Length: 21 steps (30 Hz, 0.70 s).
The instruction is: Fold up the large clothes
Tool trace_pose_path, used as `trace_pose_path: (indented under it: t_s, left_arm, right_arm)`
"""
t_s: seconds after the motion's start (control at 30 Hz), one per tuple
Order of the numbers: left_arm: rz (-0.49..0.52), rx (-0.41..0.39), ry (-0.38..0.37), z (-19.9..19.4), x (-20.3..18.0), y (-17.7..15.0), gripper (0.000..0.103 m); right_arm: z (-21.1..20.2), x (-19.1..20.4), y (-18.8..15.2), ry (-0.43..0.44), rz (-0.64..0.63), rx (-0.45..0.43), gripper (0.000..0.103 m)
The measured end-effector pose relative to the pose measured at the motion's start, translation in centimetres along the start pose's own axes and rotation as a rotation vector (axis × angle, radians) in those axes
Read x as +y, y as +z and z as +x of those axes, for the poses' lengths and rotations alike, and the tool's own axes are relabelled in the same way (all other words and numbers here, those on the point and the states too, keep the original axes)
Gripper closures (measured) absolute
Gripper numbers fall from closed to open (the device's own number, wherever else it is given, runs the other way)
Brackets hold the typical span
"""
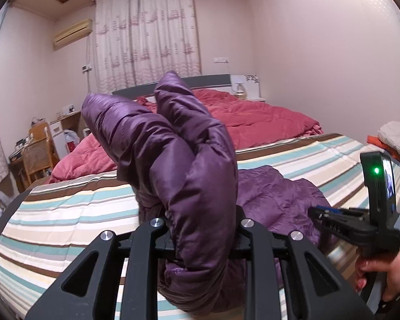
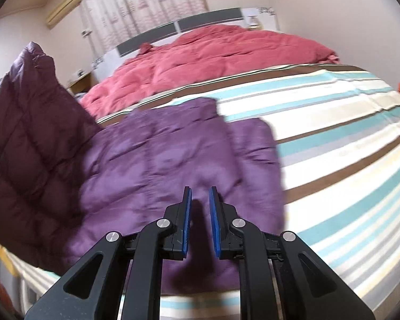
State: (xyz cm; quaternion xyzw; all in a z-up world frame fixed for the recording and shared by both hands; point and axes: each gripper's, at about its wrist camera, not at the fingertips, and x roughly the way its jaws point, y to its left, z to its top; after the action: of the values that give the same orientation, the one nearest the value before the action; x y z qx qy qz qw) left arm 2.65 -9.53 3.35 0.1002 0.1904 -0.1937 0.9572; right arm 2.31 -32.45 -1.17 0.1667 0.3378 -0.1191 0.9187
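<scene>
A purple puffy jacket (image 2: 160, 165) lies spread on the striped bed sheet (image 2: 346, 133). My left gripper (image 1: 202, 229) is shut on a thick fold of the jacket (image 1: 173, 146), which rises bunched above the jaws and hides the fingertips. That lifted part (image 2: 26, 120) stands at the left in the right wrist view. My right gripper (image 2: 200, 194) hovers over the jacket's near part. Its blue pads (image 2: 187, 213) stand a narrow gap apart with nothing between them. From the left wrist view, the right gripper (image 1: 330, 221) is at the right, held by a hand (image 1: 386, 272).
A red quilt (image 2: 213, 53) is heaped at the head of the bed, below the grey headboard (image 1: 210, 80). Folded clothes (image 1: 397, 138) sit at the bed's right edge. A wicker chair (image 1: 37, 152) and a desk stand left of the bed. Bare striped sheet (image 1: 66, 208) lies on both sides of the jacket.
</scene>
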Motion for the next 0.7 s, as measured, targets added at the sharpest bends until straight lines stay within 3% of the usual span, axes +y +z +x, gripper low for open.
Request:
trace_pose_path:
  t_s: [0.27,0.7]
  left_arm:
    - [0.034,0.04,-0.095,1.4,-3.2,0.4,0.082]
    - [0.128,0.121,-0.198,4.2,-8.7,0.0,0.082]
  right_arm:
    - [-0.2,-2.9,0.7,-0.13,-0.021,-0.037,0.089]
    - [-0.6,-5.4,0.6,-0.162,0.032,-0.027,0.089]
